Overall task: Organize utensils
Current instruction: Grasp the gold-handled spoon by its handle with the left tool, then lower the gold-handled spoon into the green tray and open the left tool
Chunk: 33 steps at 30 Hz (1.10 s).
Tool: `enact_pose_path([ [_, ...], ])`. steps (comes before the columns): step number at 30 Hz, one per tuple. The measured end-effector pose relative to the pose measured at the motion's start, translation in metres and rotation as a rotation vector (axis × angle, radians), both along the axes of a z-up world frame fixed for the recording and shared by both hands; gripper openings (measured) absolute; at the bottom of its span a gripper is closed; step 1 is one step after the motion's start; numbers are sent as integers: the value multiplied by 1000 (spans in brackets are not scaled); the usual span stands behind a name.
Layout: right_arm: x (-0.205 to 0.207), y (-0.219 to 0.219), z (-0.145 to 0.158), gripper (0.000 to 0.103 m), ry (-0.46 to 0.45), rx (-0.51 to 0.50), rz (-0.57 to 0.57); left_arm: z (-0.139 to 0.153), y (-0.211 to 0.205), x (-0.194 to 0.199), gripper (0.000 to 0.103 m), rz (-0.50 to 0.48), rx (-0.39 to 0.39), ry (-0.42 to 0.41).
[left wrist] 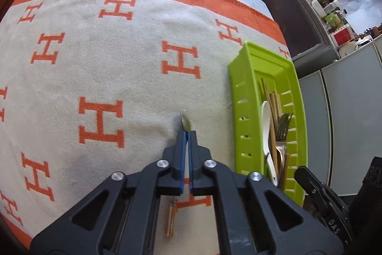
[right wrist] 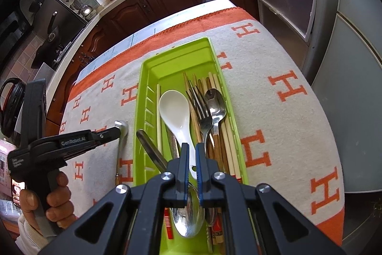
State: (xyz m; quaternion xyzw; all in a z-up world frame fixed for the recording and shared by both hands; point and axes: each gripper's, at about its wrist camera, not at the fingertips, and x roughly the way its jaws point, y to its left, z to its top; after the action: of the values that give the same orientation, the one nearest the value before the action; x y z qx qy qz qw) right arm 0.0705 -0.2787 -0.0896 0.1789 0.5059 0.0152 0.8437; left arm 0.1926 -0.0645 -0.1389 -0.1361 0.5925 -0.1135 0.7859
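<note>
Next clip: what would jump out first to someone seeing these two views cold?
The bright green utensil tray on the orange-and-cream H-patterned blanket, packed with a white ceramic spoon, fork, metal spoons and chopsticks. Left of the tray, the left tool is shut on a metal utensil lying on the blanket.

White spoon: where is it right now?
In the right wrist view, the white spoon lies inside the green tray, left of the fork, bowl pointing away, handle toward the right claw.
</note>
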Motion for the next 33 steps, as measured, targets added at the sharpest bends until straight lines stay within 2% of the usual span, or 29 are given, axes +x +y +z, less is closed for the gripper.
enact_pose_path([
  [3, -1, 1, 1, 5, -3, 5, 4, -1, -1, -3, 0, -10, 30, 15],
  [8, -2, 3, 1, 5, -5, 9, 7, -2, 2, -7, 0, -4, 12, 21],
  [17, -6, 5, 4, 5, -17, 15, 10, -2, -12, -9, 0, -37, 80, -4],
  [21, -7, 5, 5, 5, -21, 17, 8, -4, -11, -8, 2, -27, 72, 4],
  [29, -7, 3, 7, 5, -27, 22, 11, -4, -1, -7, 2, 7, 107, 6],
  [33, -7, 4, 6, 5, -25, 24, 13, -6, 4, -8, 3, 12, 84, 5],
])
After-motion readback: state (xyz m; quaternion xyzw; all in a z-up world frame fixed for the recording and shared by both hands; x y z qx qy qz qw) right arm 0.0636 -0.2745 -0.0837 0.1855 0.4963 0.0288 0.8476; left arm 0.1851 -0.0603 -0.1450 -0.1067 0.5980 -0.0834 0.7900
